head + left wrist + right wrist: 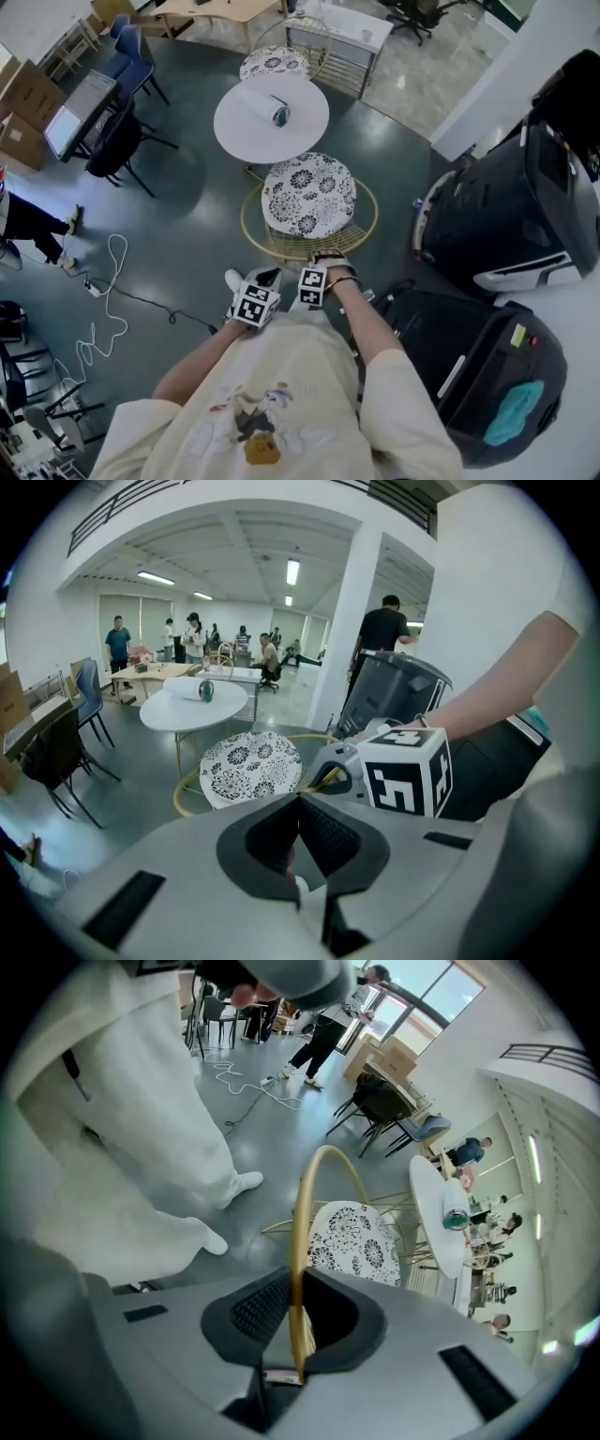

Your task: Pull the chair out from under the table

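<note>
The chair has a black-and-white patterned seat (308,195) inside a gold wire frame and stands just in front of the round white table (246,124). Its seat edge reaches under the table top. My right gripper (298,1274) is shut on the chair's gold backrest rail (310,1206), which runs straight through the jaws. In the head view the right gripper (324,263) sits at the near rim of the frame. My left gripper (300,801) is shut with nothing between its pads and hangs just left of the right one, short of the seat (251,766).
A second patterned chair (275,64) stands beyond the table, and a small roll (279,114) lies on it. Large black machines (506,225) crowd the right side. A white cable (103,300) loops over the floor at left, near dark chairs (117,141). People stand far off.
</note>
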A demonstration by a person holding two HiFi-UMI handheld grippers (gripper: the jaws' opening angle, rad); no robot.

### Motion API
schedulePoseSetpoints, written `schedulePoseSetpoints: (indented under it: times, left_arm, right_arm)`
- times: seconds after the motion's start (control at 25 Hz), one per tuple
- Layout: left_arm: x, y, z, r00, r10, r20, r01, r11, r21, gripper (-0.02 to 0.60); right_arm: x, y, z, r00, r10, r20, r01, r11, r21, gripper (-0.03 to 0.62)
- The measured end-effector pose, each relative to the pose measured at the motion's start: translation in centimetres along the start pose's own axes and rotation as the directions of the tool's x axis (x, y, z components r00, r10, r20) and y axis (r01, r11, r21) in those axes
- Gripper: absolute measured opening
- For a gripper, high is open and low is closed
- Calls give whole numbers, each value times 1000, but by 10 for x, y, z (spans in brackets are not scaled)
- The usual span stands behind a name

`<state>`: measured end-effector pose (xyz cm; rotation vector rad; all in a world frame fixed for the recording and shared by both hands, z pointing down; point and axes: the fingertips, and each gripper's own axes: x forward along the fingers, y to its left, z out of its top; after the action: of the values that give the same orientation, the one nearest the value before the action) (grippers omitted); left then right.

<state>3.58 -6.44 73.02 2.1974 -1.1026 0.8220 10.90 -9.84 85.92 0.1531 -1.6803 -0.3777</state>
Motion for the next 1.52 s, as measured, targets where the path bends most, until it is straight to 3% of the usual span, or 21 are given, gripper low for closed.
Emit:
schedulePoseSetpoints:
  times: [0.2,0.64,1.2,1.52]
  left_arm:
    - [-5,4,-13,1000,5,-29,-6,1000,-16,2]
    - [-13,-2,-21,1000,17,-7,-18,997,-79,2]
    - [-41,-15,-53,996,-80,-26,78,996,-50,2]
    - [-55,-9,-72,994,-93,-59,90,995,-50,2]
  right_arm:
    - [-2,0,3,999,52,-14,-52,999,16,51]
    - [-8,9,2,1000,18,-20,-17,1000,26,51]
    - [-27,68,5,994,74,-80,-70,996,49,51]
    - [-39,103,15,992,98,-83,-91,993,80,51]
